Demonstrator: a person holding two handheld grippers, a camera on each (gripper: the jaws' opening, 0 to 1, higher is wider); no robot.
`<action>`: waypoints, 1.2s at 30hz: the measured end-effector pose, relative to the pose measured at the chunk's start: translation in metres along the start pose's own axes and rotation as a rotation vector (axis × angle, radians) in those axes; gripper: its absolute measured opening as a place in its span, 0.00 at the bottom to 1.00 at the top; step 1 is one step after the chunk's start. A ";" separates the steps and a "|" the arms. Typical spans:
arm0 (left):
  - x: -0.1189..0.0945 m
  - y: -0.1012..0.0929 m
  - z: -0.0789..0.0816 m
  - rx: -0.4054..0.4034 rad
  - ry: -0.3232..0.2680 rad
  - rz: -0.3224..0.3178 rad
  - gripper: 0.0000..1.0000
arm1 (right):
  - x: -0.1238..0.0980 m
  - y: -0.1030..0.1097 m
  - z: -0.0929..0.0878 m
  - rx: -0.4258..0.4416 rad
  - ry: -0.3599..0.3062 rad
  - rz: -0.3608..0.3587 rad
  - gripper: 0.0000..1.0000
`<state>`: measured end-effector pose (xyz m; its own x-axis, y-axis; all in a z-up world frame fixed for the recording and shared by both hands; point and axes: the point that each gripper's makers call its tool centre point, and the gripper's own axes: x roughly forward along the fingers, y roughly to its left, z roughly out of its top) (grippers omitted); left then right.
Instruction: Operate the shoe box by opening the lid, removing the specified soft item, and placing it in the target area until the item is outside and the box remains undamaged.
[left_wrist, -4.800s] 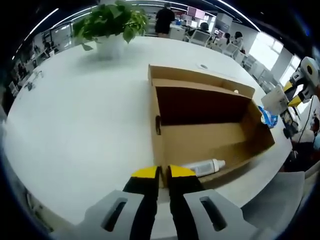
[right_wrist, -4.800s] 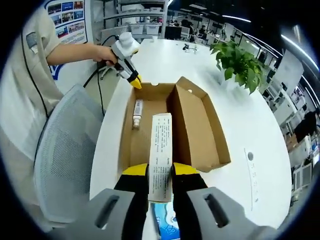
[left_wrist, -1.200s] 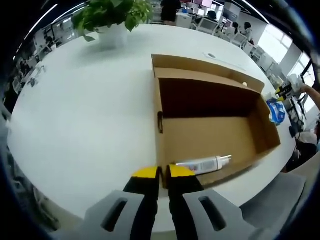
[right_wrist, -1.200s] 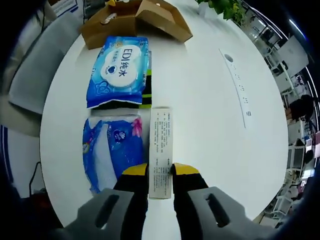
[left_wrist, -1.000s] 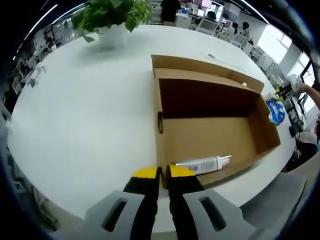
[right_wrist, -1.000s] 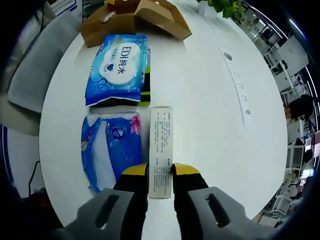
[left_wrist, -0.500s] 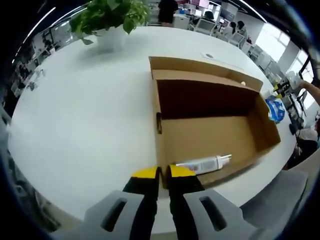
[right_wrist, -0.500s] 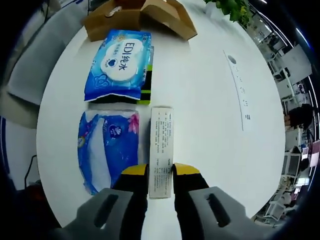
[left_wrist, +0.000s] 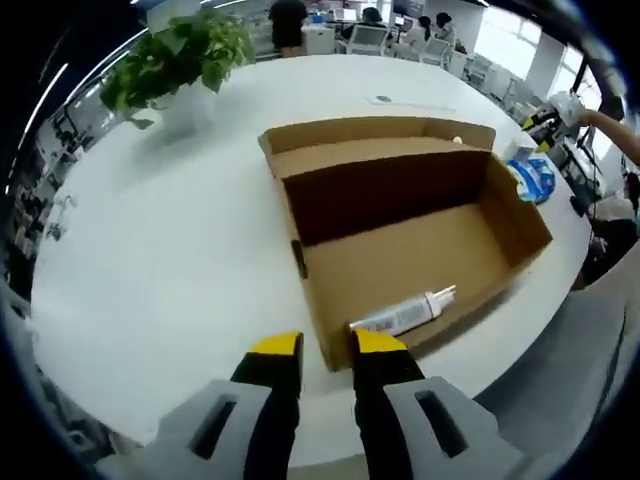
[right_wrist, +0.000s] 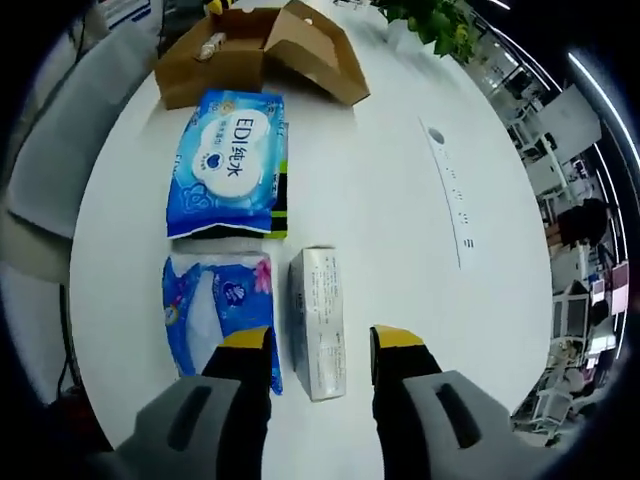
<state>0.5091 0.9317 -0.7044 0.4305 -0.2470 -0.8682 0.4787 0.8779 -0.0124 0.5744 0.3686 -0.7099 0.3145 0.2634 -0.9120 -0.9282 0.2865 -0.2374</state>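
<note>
In the left gripper view, the left gripper (left_wrist: 326, 345), jaws spread, straddles the open shoe box (left_wrist: 405, 250) wall and risks tearing it, while in the right gripper view the right gripper (right_wrist: 322, 342), jaws spread, hangs over the released white carton (right_wrist: 319, 322) and could knock it.

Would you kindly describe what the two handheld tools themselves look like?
Both match: the left tool and the right tool each have two black jaws capped with yellow tips, rising from light grey moulded bodies with a dark slot on each side. No cables or markings are visible.
</note>
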 end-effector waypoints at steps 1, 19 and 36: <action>-0.001 -0.001 0.001 0.007 0.005 -0.007 0.19 | -0.002 0.001 0.002 0.011 -0.008 -0.007 0.40; 0.006 -0.033 0.013 0.364 0.088 -0.212 0.31 | -0.060 0.046 0.055 0.329 -0.260 -0.101 0.66; 0.017 -0.050 0.027 0.645 0.180 -0.307 0.35 | -0.088 0.105 0.068 0.519 -0.374 -0.190 0.86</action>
<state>0.5132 0.8722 -0.7046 0.0989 -0.3229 -0.9413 0.9363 0.3506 -0.0219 0.4623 0.4381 -0.6316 0.5975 0.4394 -0.6707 -0.6631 0.7411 -0.1053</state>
